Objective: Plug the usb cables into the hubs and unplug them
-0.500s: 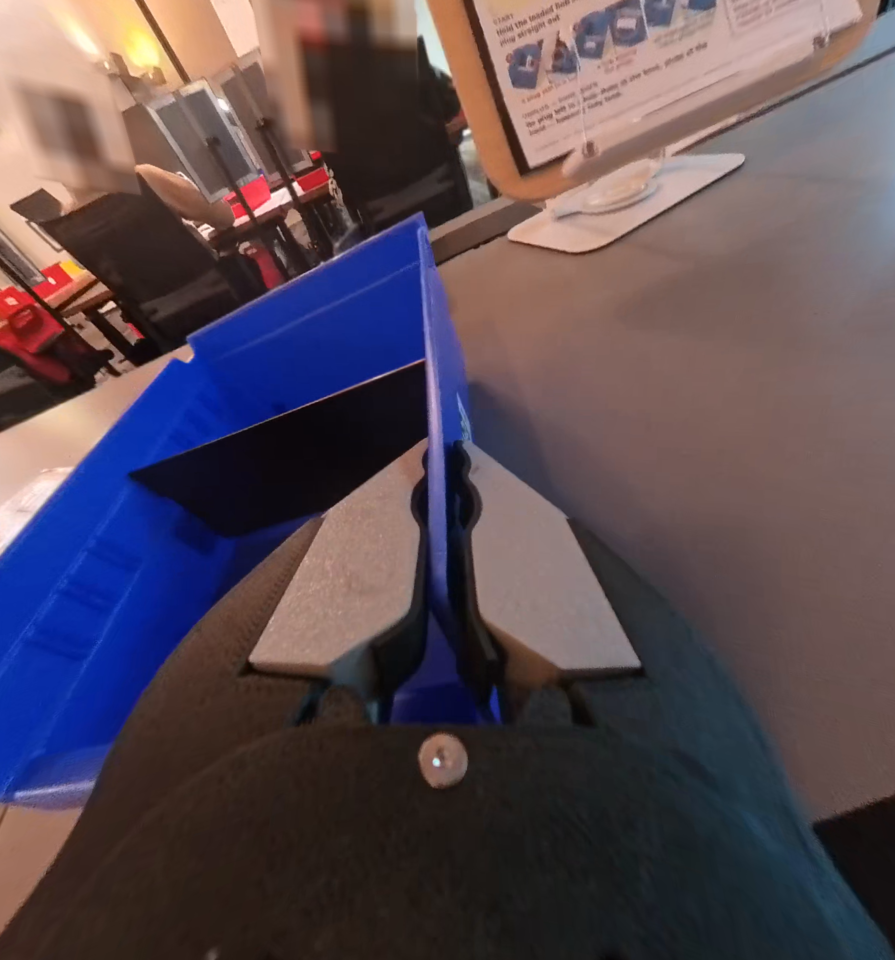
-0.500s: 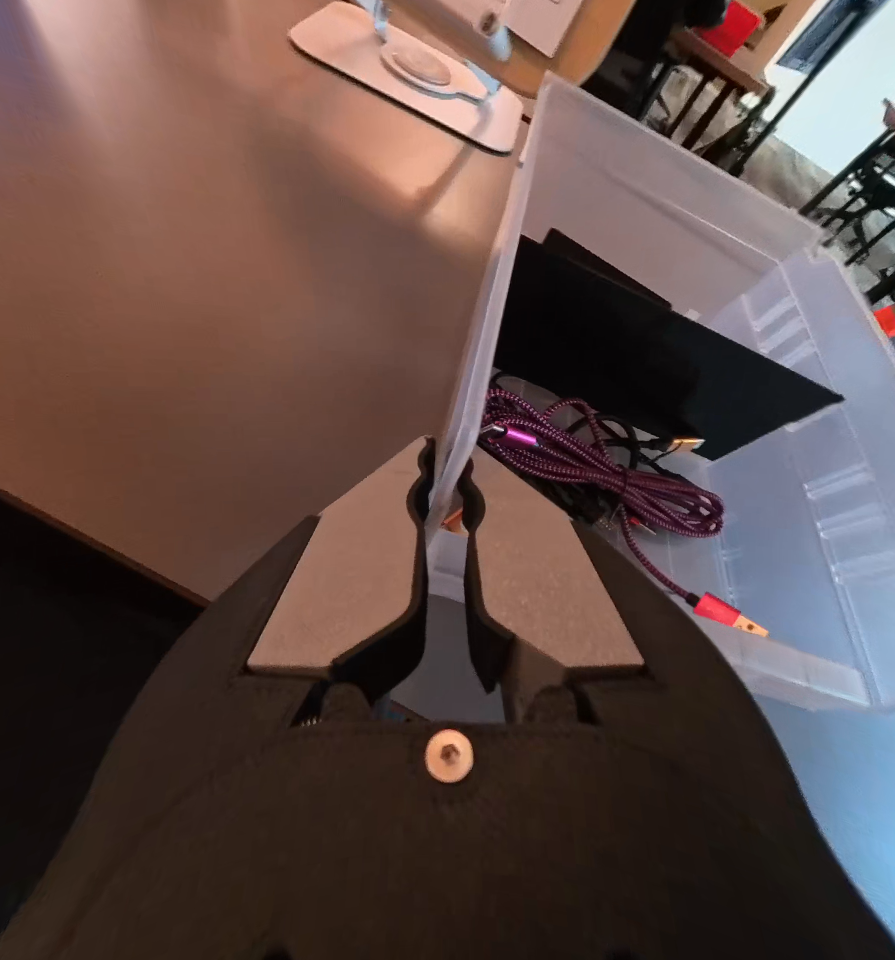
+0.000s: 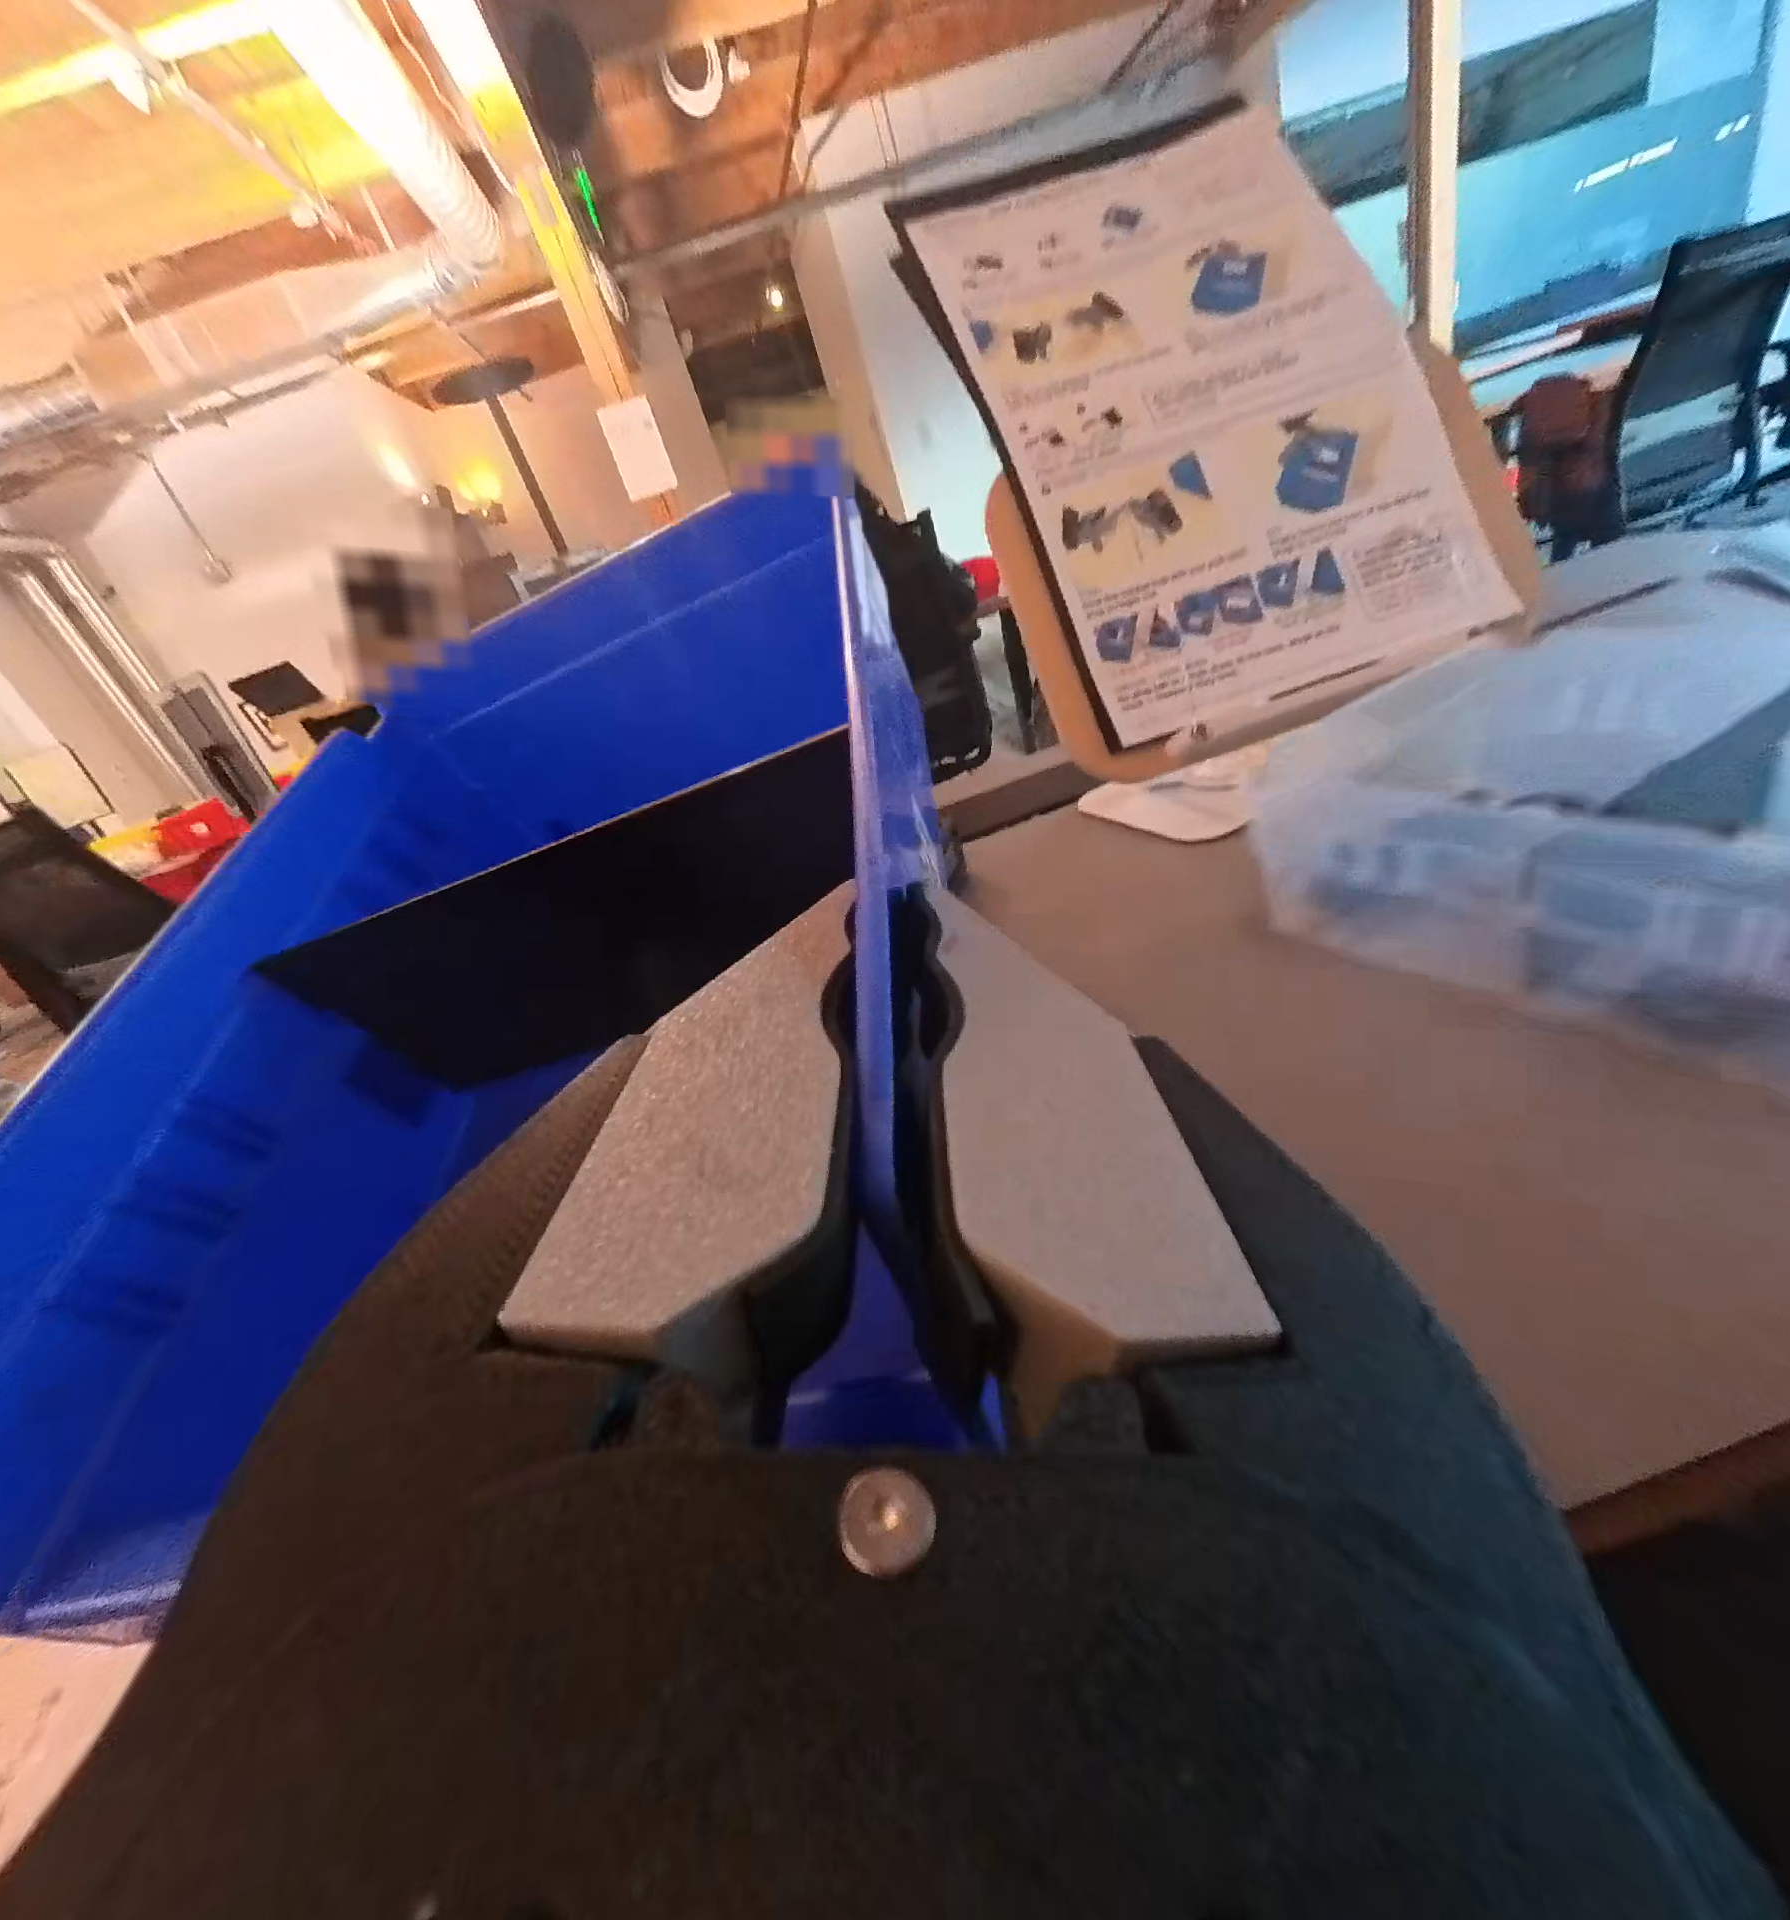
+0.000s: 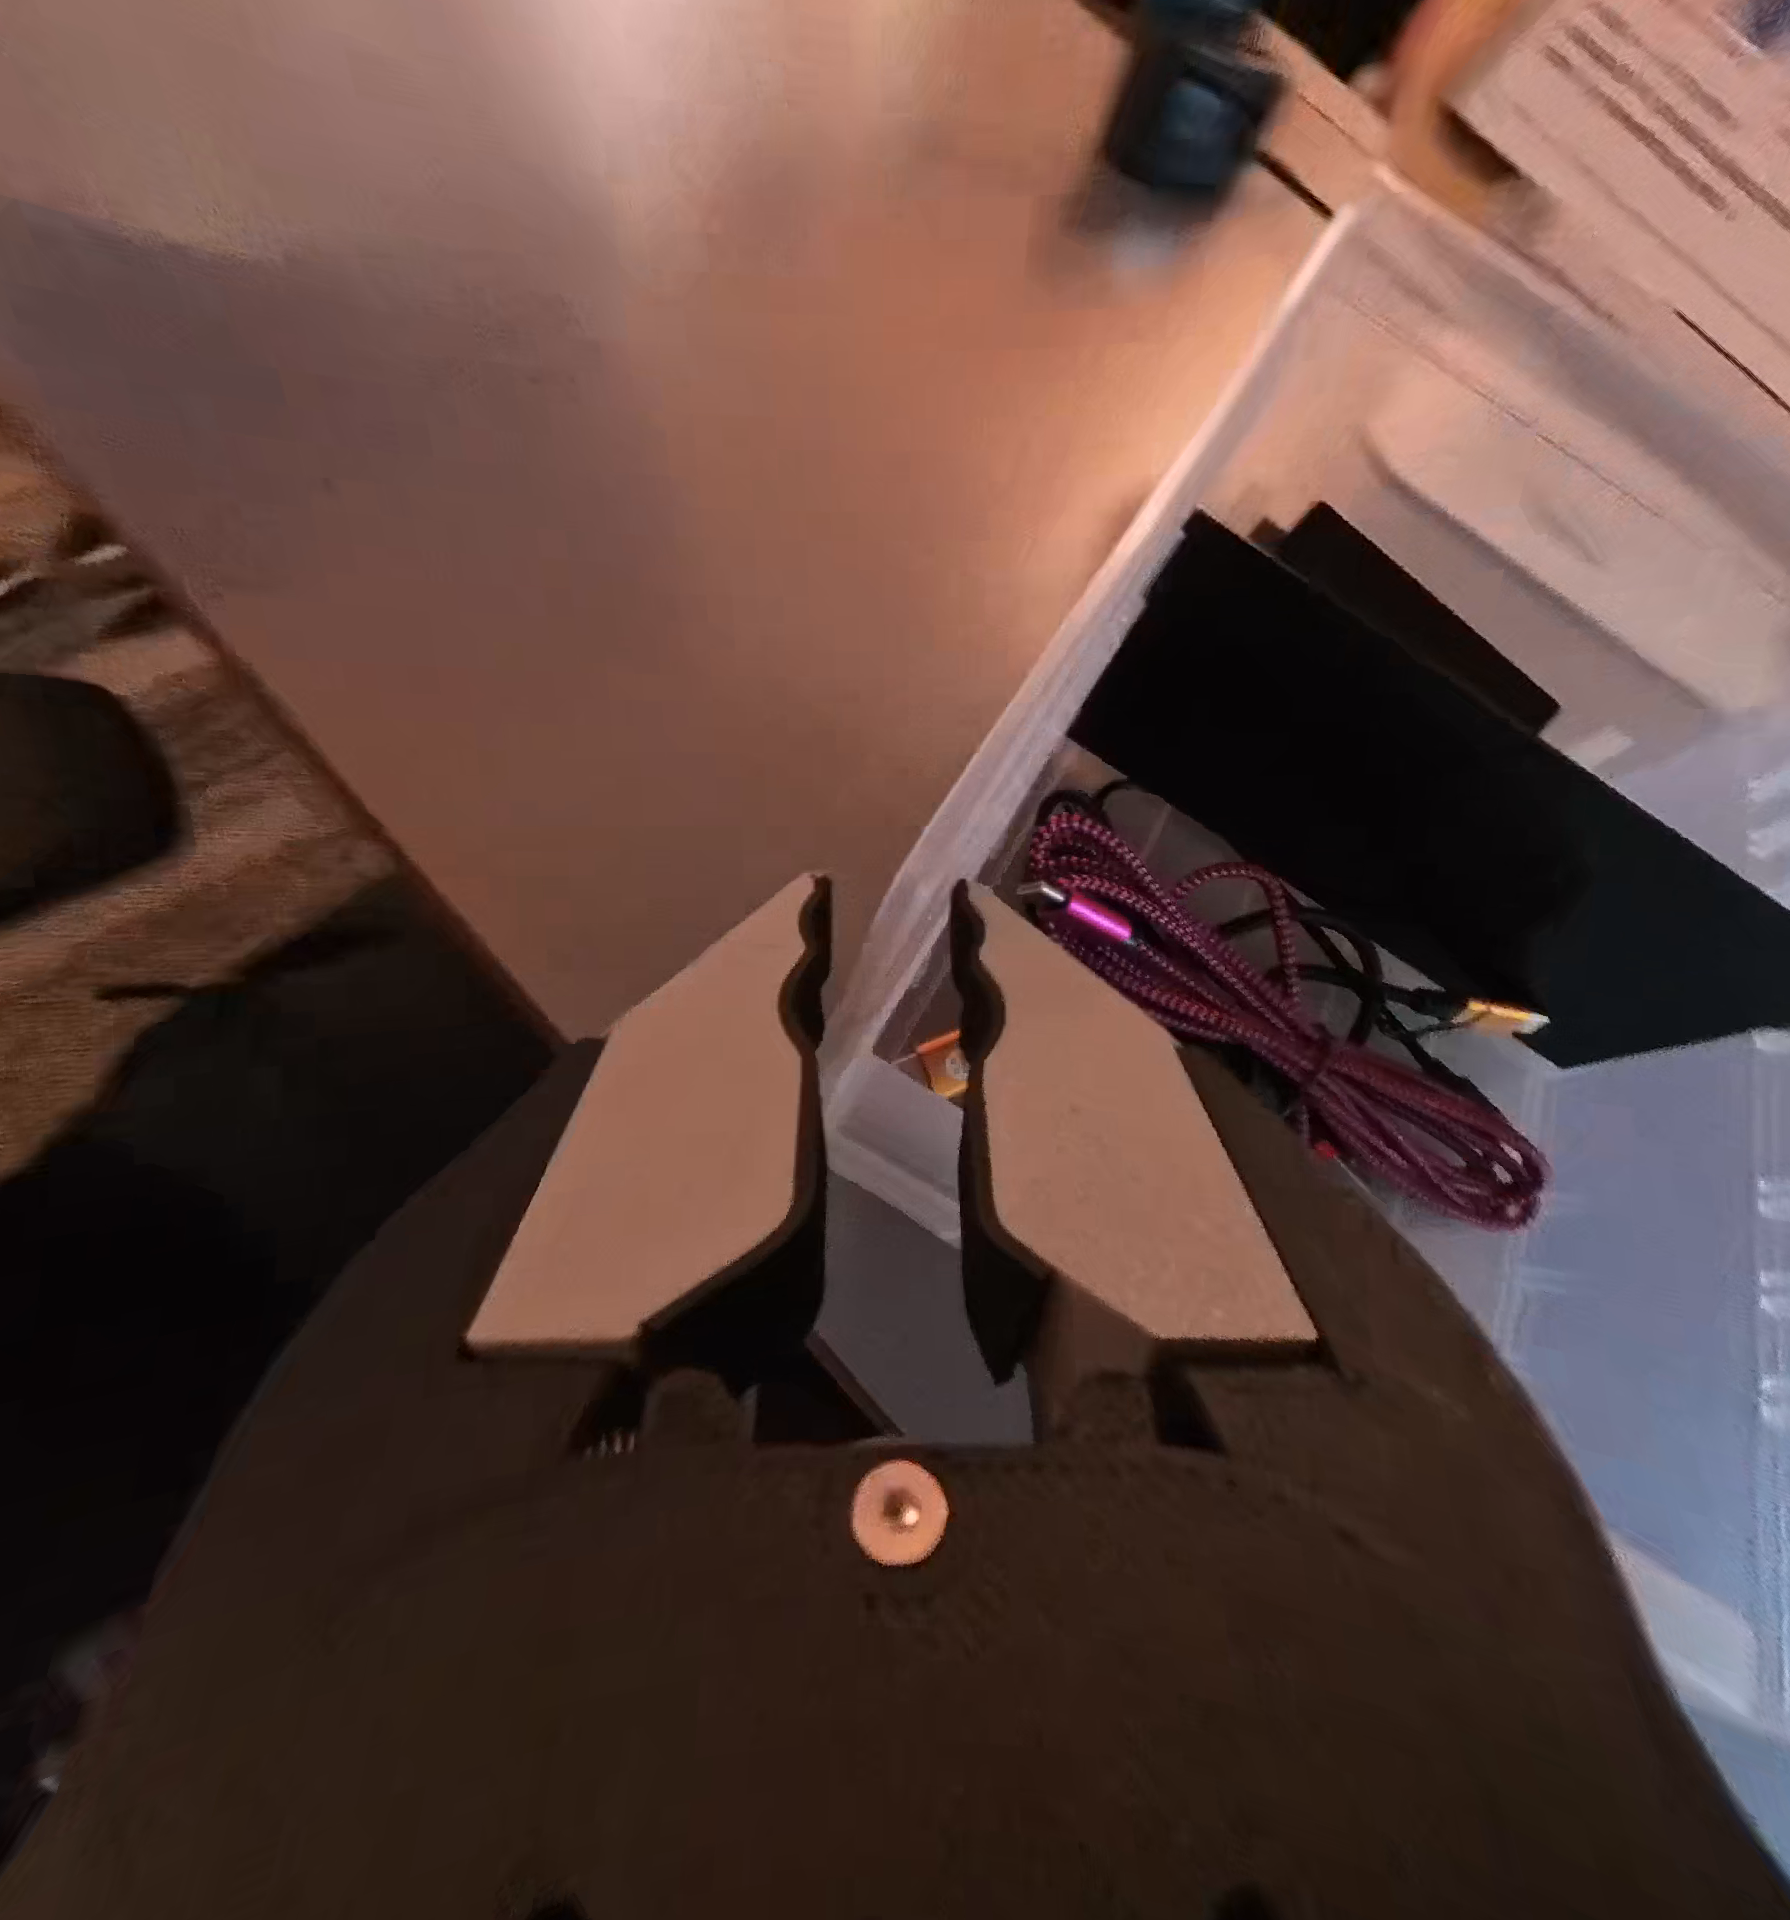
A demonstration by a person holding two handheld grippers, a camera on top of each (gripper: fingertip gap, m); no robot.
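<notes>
My left gripper [image 3: 893, 925] is shut on the right wall of a blue bin [image 3: 600, 686] and holds it tilted up off the table; a black divider [image 3: 579, 925] crosses the bin's inside. My right gripper [image 4: 886, 899] is open, its jaws a little apart on either side of the left wall of a clear plastic bin [image 4: 1067, 748], not pinching it. Inside the clear bin lie a coiled purple braided USB cable [image 4: 1286, 1029], thin black cables and a black divider [image 4: 1410, 831]. The clear bin also shows in the left wrist view [image 3: 1556, 831], blurred.
A grey table [image 3: 1390, 1195] carries both bins. A printed instruction sheet in a stand [image 3: 1213, 416] rises behind them. The table's near edge [image 4: 371, 821] drops to the floor on the left of the right wrist view. Chairs and desks stand far behind.
My left gripper has lifted and tilted the blue bin upward. My right gripper has opened off the clear bin's wall, and its view has swung to the left.
</notes>
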